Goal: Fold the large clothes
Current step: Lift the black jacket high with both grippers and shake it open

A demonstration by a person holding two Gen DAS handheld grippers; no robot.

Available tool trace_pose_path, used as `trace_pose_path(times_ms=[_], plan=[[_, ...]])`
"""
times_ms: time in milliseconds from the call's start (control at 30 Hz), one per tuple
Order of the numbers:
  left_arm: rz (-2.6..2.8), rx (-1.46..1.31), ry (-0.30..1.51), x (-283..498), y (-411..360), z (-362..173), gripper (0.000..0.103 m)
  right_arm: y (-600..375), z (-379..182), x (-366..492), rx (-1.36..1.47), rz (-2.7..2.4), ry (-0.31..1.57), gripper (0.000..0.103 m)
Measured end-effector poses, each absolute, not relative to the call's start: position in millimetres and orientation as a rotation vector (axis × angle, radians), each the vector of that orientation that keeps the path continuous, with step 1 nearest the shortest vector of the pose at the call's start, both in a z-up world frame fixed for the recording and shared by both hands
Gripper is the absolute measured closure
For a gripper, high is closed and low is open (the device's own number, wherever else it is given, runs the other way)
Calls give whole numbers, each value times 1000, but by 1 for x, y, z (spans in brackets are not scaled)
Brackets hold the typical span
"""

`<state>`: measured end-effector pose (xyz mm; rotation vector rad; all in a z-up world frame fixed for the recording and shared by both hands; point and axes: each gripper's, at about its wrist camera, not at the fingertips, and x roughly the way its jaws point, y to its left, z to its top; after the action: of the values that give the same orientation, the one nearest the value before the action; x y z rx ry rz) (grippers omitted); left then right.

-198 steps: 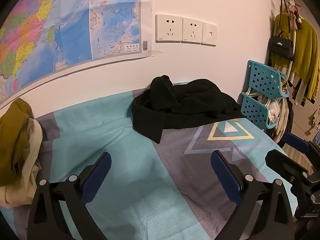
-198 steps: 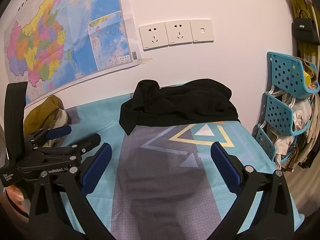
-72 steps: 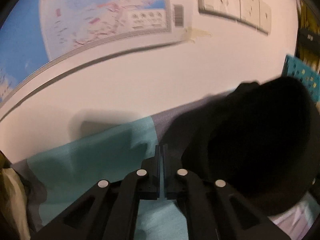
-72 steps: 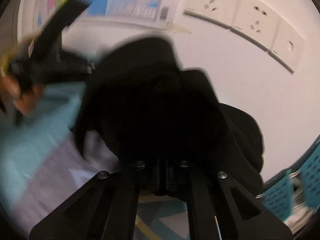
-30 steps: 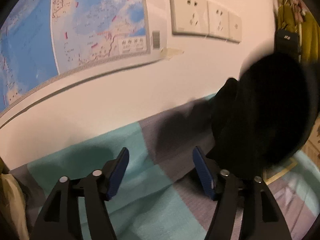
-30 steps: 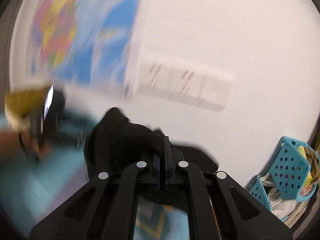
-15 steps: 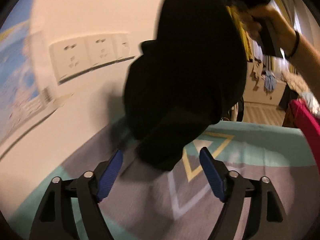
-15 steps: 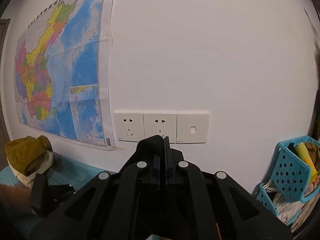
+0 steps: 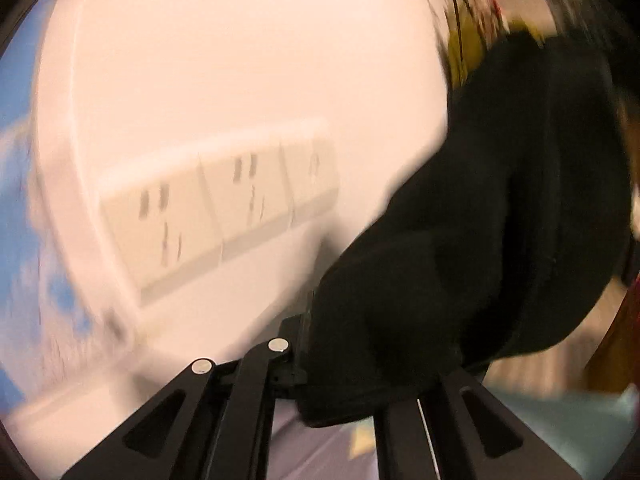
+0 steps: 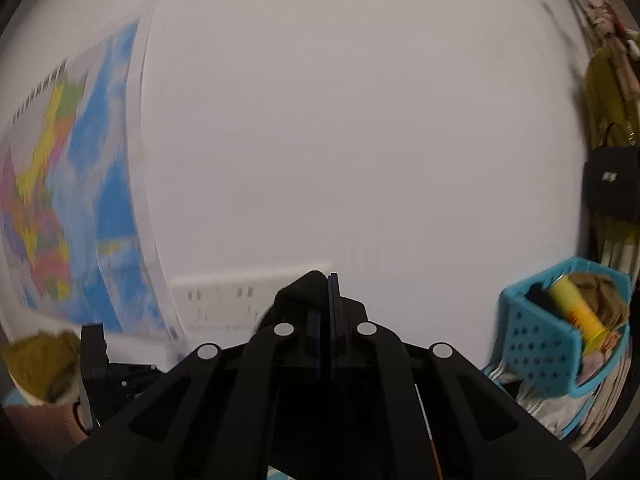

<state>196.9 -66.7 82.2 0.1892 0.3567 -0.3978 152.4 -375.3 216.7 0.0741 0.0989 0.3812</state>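
A large black garment hangs in the air at the right of the blurred left wrist view, above the grey and teal bed cover. My left gripper looks shut on its lower edge; the right finger is hidden under the cloth. In the right wrist view my right gripper is raised towards the wall and shut on a fold of the same black garment, which bulges over the left finger and hangs out of sight below.
A white wall with three sockets and a coloured map is straight ahead. A teal basket rack and hanging clothes with a black bag are at the right. An olive clothes pile lies at the left.
My left gripper was open half a second ago and has closed on the hanging garment's lower edge. My right gripper, still shut on the garment, has tilted a little higher up the wall.
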Motion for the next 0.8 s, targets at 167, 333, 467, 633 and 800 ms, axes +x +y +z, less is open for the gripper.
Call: trace_pose_path(times_ms=[167,333,467,633,800], plan=[[-420,199,285,194,-108,151,99,-411,286,111,65,298,-32,100],[-451,90,138,162,-113,237,99,-432,347,40,35,260,-181,100],[-420,94,-37,93,-103,298,99,-443,389,-36,23,266,-319,100],[-345,128,-188,-15,-64,351,99,-439,414,-124,4,344,-428,100],[-238,189,-201,-118,-37,361,98,-427,400,-187,32,494,-475,100]])
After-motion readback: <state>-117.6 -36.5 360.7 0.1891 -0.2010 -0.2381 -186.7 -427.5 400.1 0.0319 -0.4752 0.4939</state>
